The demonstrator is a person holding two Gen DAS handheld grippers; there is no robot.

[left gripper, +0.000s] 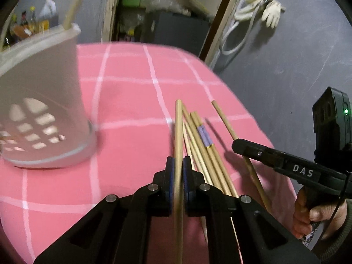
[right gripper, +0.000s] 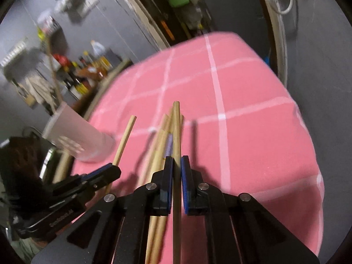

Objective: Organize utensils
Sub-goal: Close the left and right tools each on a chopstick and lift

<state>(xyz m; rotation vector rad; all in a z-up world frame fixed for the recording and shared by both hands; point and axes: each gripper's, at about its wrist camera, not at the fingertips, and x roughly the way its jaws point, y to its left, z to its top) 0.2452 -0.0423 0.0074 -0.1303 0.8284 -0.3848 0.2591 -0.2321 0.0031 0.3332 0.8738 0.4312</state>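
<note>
My left gripper (left gripper: 178, 161) is shut on a wooden chopstick (left gripper: 178, 127) that points forward above the pink checked tablecloth (left gripper: 132, 101). Several more chopsticks (left gripper: 203, 151), one pair with a purple band, lie on the cloth just right of it. My right gripper (right gripper: 177, 160) is shut on another chopstick (right gripper: 176, 129); it shows in the left wrist view (left gripper: 239, 144) at the right. A white perforated utensil holder (left gripper: 41, 101) stands at the left with one chopstick (left gripper: 74, 2) in it; it also shows in the right wrist view (right gripper: 77, 136).
The table's far and right edges drop off to a grey floor (left gripper: 275, 70). Bottles (right gripper: 88, 68) stand on a shelf beyond the holder. A white glove (left gripper: 272, 13) and a cable hang on the wall at the right.
</note>
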